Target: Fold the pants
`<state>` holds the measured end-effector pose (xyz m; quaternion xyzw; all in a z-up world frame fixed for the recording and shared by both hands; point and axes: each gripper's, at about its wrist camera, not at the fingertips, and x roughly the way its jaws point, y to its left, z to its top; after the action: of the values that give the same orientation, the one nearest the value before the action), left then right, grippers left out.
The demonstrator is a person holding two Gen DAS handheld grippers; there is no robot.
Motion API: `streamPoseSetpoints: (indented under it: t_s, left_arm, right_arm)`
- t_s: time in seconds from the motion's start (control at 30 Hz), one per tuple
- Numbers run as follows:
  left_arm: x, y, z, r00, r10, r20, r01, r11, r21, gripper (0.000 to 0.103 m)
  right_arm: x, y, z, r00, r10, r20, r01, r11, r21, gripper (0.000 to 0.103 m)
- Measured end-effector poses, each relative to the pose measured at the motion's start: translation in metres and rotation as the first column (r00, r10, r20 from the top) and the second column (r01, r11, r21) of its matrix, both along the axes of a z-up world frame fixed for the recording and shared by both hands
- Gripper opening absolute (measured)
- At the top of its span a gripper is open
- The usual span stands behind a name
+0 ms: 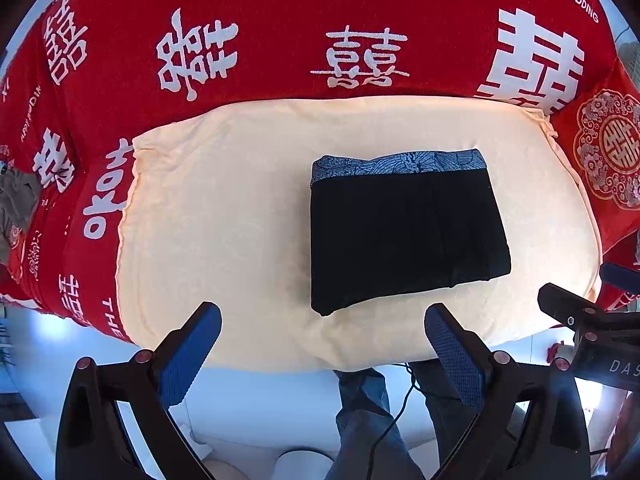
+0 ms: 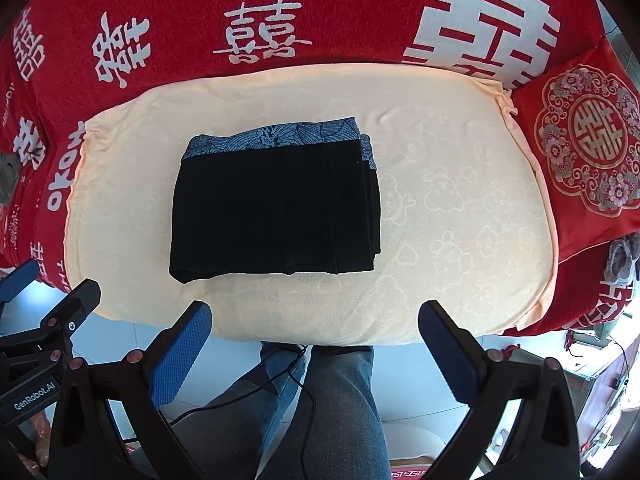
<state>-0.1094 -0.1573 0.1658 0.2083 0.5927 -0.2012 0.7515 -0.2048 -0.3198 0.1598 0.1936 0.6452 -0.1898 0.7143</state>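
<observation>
Two grippers, left (image 1: 323, 350) and right (image 2: 316, 346), hang spread wide and empty above the person's jeans (image 2: 340, 400), clear of the bed's near edge. Just beyond, one pair of black pants (image 2: 276, 208) lies as a compact folded rectangle, patterned waistband (image 2: 280, 138) on its far side, on one cream towel (image 2: 440, 220). The folding looks finished. Behind: one red blanket (image 2: 320, 8), one red cushion (image 2: 584, 152).
</observation>
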Motion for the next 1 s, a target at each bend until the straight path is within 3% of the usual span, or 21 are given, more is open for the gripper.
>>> streamPoseSetpoints:
  t_s: [1.0]
  left_arm:
    - [-0.0022, -0.0055, -0.0039, 0.999, -0.045, -0.004, 0.045, 0.999, 0.018, 0.102]
  right_arm:
    - [-0.001, 0.0024, 0.0013, 1.0, -0.005, 0.002, 0.005, 0.999, -0.032, 0.103]
